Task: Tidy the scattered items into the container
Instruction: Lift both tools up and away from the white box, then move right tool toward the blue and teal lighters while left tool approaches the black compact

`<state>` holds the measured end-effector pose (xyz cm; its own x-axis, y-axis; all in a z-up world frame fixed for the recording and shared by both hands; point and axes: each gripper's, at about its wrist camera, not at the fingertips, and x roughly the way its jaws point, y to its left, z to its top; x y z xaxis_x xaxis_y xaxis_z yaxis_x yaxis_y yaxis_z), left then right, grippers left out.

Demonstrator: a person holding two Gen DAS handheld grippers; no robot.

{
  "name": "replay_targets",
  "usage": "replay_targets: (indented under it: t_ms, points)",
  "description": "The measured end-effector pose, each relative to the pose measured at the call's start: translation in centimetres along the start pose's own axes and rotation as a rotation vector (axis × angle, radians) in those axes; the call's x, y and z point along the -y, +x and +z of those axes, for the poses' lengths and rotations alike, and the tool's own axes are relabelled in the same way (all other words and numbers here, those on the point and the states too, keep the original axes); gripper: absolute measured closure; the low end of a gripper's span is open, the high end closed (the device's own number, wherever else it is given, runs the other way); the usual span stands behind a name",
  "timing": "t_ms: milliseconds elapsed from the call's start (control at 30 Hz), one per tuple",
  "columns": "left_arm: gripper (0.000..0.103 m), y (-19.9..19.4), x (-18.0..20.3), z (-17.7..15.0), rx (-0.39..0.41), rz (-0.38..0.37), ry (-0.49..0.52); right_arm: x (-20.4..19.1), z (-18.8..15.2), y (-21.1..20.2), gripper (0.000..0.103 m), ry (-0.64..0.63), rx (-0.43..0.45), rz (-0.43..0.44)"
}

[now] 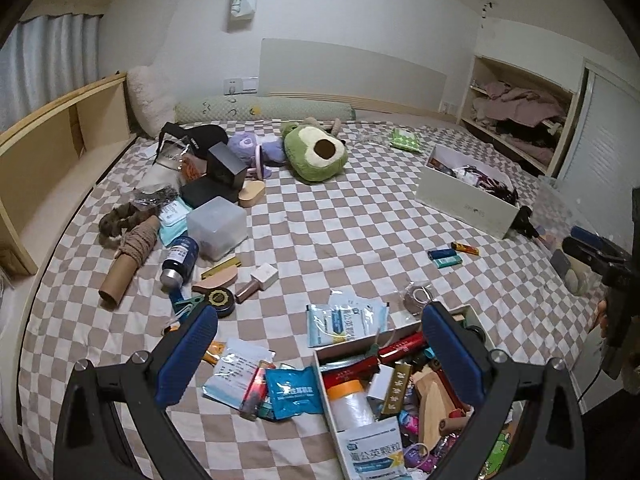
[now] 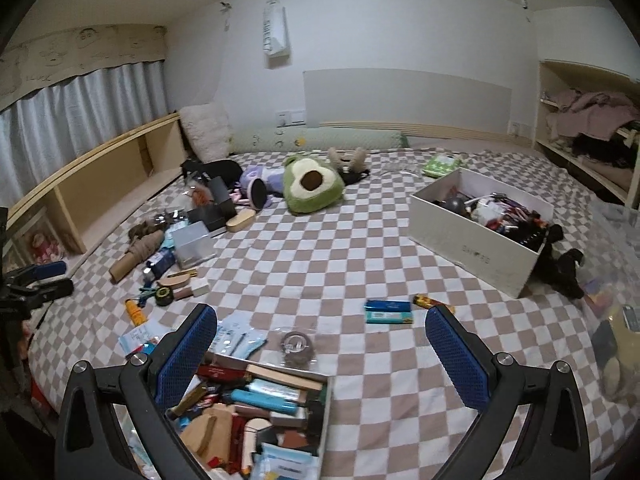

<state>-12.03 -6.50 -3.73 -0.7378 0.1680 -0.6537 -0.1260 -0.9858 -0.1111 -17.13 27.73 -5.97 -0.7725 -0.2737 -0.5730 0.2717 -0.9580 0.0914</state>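
Observation:
A shallow white box (image 1: 320,364) (image 2: 326,396) crammed with small items sits at the near edge of the checkered bed. My left gripper (image 1: 320,344) hangs open above its left side, nothing between the blue pads. My right gripper (image 2: 320,340) is open too, empty, over the box's far rim. Loose sachets (image 1: 292,394) and a mask pack (image 1: 344,320) lie left of and behind the box. A roll of tape (image 2: 296,346) sits just beyond it. Lighters (image 2: 388,311) (image 1: 446,258) lie further out. Each view shows the other gripper at its edge: the right (image 1: 592,248), the left (image 2: 40,280).
A larger white box (image 2: 472,240) full of items stands at the right. A clutter pile with a cardboard tube (image 1: 128,264), blue bottle (image 1: 182,254), clear tub (image 1: 216,226) and black boxes lies left. An avocado plush (image 1: 314,152) rests near the headboard. Wooden shelving runs along the left.

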Motion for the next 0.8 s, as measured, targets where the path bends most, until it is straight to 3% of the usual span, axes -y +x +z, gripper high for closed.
replay_targets:
  t_ms: [300, 800]
  points:
    - [0.002, 1.4, -2.7, -0.7, -0.043, 0.011, -0.045, 3.4, -1.2, 1.0, 0.0, 0.042, -0.044, -0.042]
    - [0.003, 6.5, -7.5, -3.6, -0.21, 0.083, -0.117, 5.7, -3.6, 5.6, 0.0, 0.101, -0.253, -0.016]
